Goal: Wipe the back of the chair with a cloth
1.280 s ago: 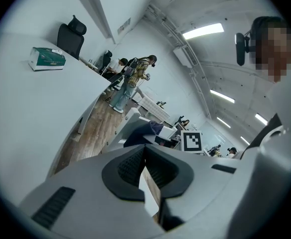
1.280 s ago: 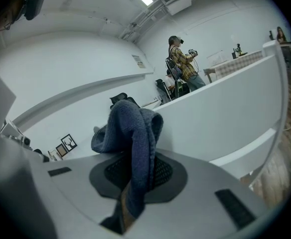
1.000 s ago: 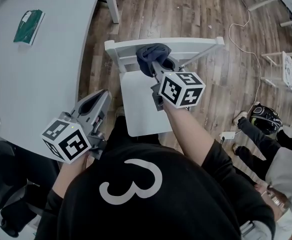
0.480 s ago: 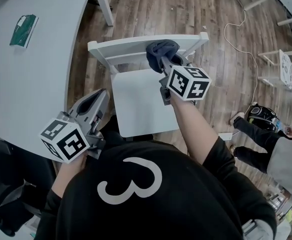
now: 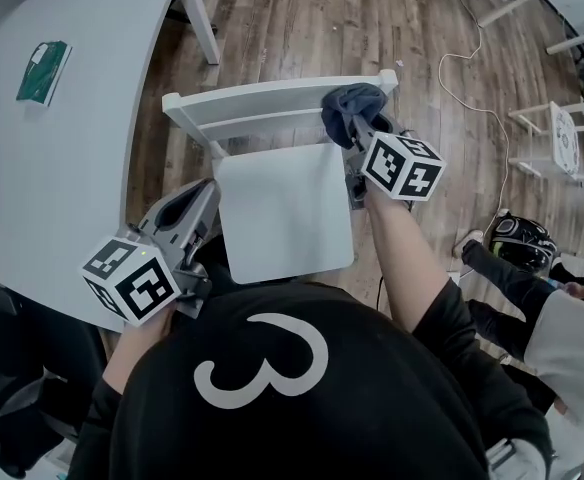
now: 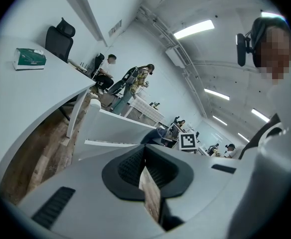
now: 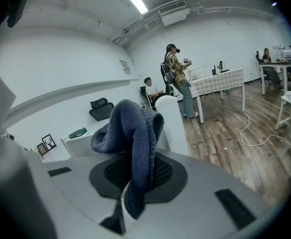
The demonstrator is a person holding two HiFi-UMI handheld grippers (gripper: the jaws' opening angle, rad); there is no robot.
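Note:
A white chair stands in front of me, its top rail [image 5: 262,100] running left to right above the seat [image 5: 282,213]. A dark blue-grey cloth [image 5: 350,106] is bunched over the right end of that rail, and my right gripper [image 5: 359,130] is shut on it. In the right gripper view the cloth [image 7: 130,128] drapes over the closed jaws, with the chair's white corner post [image 7: 173,121] just behind. My left gripper [image 5: 198,204] hangs shut and empty left of the seat, off the chair. In the left gripper view the chair back [image 6: 115,128] lies ahead.
A large pale table [image 5: 62,148] fills the left, with a green box [image 5: 42,71] on it. A white cable [image 5: 462,58] trails over the wood floor. A white rack [image 5: 572,138] and a seated person [image 5: 537,278] are at the right.
My right gripper has slid the cloth rightward along the top rail, from near its middle to its right end. The left gripper has stayed where it was.

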